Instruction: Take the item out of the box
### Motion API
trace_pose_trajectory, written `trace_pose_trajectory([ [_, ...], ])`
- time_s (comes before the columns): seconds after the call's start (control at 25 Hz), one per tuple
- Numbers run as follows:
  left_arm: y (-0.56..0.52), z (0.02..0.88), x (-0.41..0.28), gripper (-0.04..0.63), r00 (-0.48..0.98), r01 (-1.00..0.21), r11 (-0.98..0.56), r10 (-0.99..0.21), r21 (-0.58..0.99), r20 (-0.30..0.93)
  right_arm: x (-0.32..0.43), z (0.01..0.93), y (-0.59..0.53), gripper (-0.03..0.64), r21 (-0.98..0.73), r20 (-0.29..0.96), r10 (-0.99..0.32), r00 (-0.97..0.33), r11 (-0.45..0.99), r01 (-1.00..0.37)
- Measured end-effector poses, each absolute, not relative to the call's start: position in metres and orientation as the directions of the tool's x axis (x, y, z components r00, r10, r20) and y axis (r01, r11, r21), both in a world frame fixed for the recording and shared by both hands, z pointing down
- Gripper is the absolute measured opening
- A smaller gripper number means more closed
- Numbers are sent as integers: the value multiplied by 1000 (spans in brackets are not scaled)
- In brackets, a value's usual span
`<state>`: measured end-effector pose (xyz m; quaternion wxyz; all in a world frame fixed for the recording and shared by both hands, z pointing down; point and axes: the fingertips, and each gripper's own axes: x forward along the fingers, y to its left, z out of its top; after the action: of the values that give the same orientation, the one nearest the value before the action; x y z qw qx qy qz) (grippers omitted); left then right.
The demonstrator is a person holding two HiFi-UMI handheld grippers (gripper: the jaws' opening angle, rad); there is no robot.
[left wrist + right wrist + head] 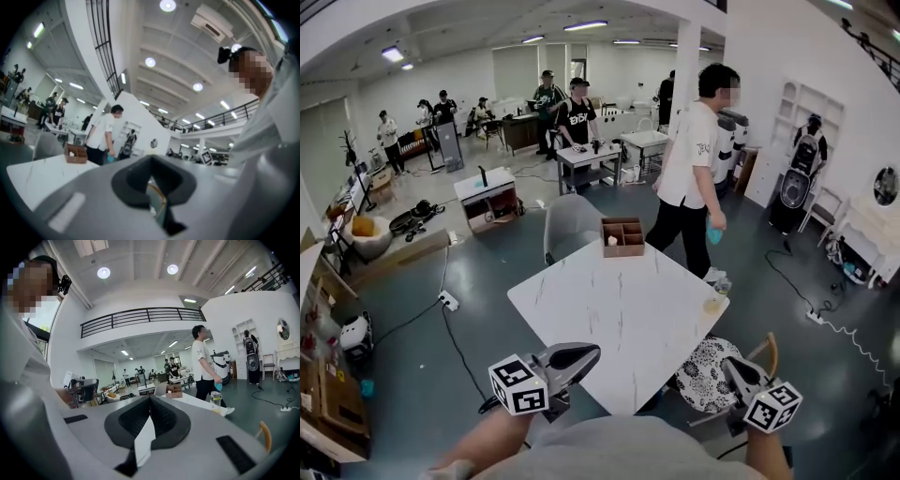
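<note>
**Busy hall around a white counter**

A white counter (pixel 619 319) with thin grey veins stands on a dark grey floor (pixel 403 366). A grey chair (pixel 572 225) is at its far edge. A person in a white T-shirt (pixel 694 159) and black trousers is just beside the far right corner, with a teal object (pixel 714 232) in one hand. A clear jar (pixel 714 302) sits on the counter's right corner. Below the near right edge is a round seat (pixel 705 375) patterned in black and white. A power strip (pixel 448 301) lies on the floor to the left. Further back, two people in black (pixel 564 114) stand at a small table (pixel 586 157).
</note>
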<state>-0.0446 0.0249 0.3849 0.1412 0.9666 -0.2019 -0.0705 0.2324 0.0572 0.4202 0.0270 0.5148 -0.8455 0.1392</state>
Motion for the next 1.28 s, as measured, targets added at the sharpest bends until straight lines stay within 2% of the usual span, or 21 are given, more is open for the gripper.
trace_pose_trajectory([
  [0.4,-61,385,-109,0,924,-319,-896,-367,310,-110,163,408,-16,8,-181,217,-879,-425,392,-902],
  [0.8,-103,402,-148,0,919,-305,-887,-369,346,-138,120,400,-63,8,-149,276,-865,-419,392,-908],
  [1.08,-119,422,-156,0,901,-339,-855,-415,393,-124,116,407,-89,8,-152,306,-839,-450,423,-893],
  [1.28,-132,431,-134,0,899,-363,-842,-428,399,-87,130,418,-103,9,-178,303,-822,-482,448,-876],
])
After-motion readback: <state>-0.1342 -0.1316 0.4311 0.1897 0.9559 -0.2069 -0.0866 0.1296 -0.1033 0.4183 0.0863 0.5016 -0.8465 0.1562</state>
